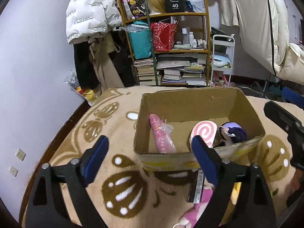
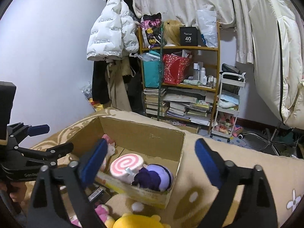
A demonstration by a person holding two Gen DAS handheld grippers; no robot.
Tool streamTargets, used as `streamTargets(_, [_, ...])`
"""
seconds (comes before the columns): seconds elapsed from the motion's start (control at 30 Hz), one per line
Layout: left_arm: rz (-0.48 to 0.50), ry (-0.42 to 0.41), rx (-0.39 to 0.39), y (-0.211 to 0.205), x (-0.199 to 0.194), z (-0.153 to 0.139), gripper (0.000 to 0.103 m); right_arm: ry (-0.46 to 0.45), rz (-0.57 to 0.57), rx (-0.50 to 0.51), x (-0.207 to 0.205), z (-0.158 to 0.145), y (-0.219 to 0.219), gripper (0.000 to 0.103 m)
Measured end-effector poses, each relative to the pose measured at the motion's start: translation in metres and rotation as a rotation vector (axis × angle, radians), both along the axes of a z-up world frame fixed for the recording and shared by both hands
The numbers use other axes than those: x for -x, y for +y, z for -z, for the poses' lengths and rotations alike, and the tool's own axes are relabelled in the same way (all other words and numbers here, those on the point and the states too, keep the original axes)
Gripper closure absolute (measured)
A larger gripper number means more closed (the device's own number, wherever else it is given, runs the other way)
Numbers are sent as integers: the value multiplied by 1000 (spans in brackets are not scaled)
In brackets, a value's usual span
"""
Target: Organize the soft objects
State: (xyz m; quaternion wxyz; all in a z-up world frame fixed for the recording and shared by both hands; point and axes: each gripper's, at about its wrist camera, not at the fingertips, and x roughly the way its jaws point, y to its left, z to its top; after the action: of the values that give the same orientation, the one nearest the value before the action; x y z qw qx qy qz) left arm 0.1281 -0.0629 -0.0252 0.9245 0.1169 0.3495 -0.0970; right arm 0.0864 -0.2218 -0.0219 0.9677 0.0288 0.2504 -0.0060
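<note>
An open cardboard box (image 1: 190, 104) stands on a beige patterned blanket (image 1: 106, 125). It holds a pink plush roll (image 1: 161, 136), a pink swirl lollipop plush (image 1: 204, 132) and a purple-haired doll (image 1: 232, 132). The box (image 2: 144, 133), lollipop plush (image 2: 126, 164) and doll (image 2: 153, 176) also show in the right wrist view. My left gripper (image 1: 150, 159) is open and empty in front of the box's near wall. My right gripper (image 2: 150, 163) is open and empty, above the box's near right corner. A pink plush (image 1: 197, 209) and a yellow plush (image 2: 136, 221) lie before the box.
A wooden shelf (image 1: 167, 15) with bags, bottles and stacked books stands behind the bed, with a white cart (image 1: 222, 60) beside it. A white puffer jacket (image 1: 91, 13) hangs at the left. The left gripper's body (image 2: 28, 159) shows at the left of the right wrist view.
</note>
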Motion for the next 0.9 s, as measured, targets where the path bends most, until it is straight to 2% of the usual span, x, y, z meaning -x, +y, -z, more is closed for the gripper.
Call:
streamTargets(0.3, [-45, -13, 44, 25, 36, -27, 3, 10, -26, -28, 32, -16, 8, 0])
streamTargets(0.53, [-53, 0, 74, 38, 56, -45, 3, 29, -26, -43, 53, -25, 14, 0])
streamTargets(0.7, [-47, 14, 64, 38, 67, -48, 3, 40, -23, -40, 65, -29, 15, 0])
streamTargets(0.9, [-41, 47, 51, 33, 69, -43, 3, 94, -19, -71, 78, -24, 13, 0])
